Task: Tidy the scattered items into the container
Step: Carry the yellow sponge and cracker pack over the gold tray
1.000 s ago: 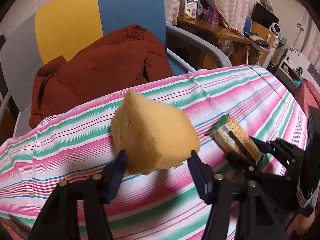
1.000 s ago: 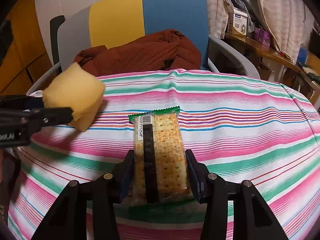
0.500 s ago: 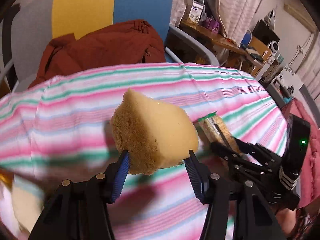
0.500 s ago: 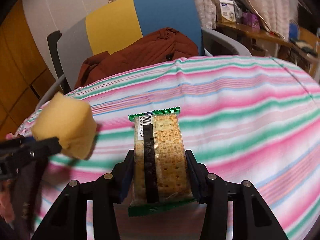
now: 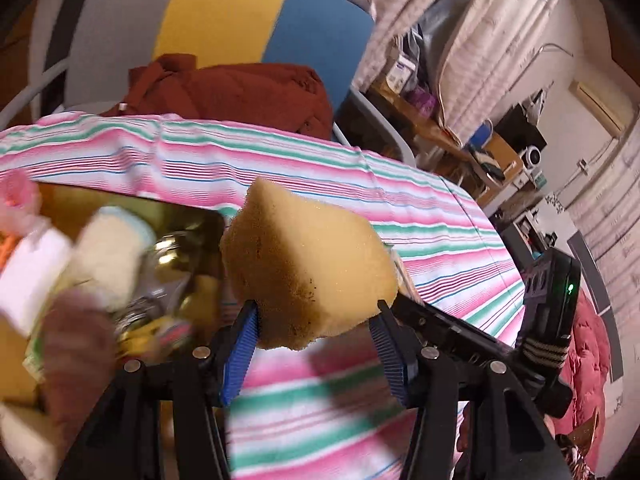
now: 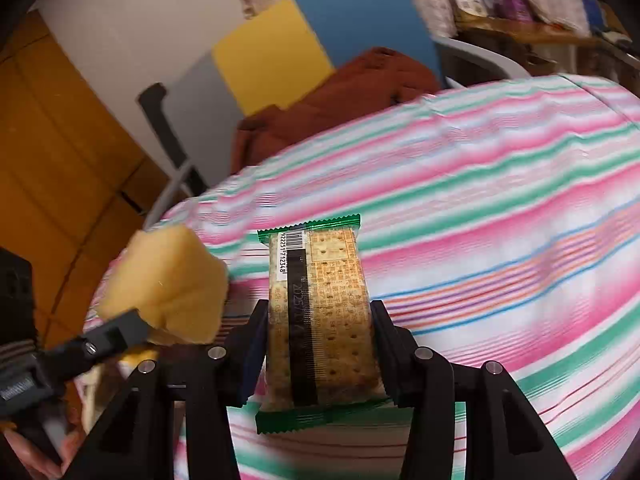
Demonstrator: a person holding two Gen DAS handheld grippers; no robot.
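Observation:
A yellow sponge (image 5: 308, 264) hangs above the striped tablecloth, and my left gripper (image 5: 316, 344) is shut on it. The same sponge (image 6: 168, 284) shows at the left of the right wrist view. My right gripper (image 6: 318, 356) is shut on a cracker packet (image 6: 320, 312) with green ends, held lengthwise between the fingers. A shiny golden container (image 5: 132, 208) lies at the left of the left wrist view, blurred, with several items inside, among them a cream round thing (image 5: 108, 256) and a white block (image 5: 32, 272). The right gripper's body (image 5: 480, 336) sits just right of the sponge.
A striped pink, green and white tablecloth (image 6: 500, 220) covers the table. Behind it stands a yellow and blue chair (image 5: 256, 24) with a rust-brown garment (image 5: 240, 88) on the seat. A cluttered desk (image 5: 460, 148) is at the far right. An orange cabinet (image 6: 52, 152) is at the left.
Both grippers have swung left with their loads. The golden container with its items has come into the left wrist view. The sponge and packet now sit closer together.

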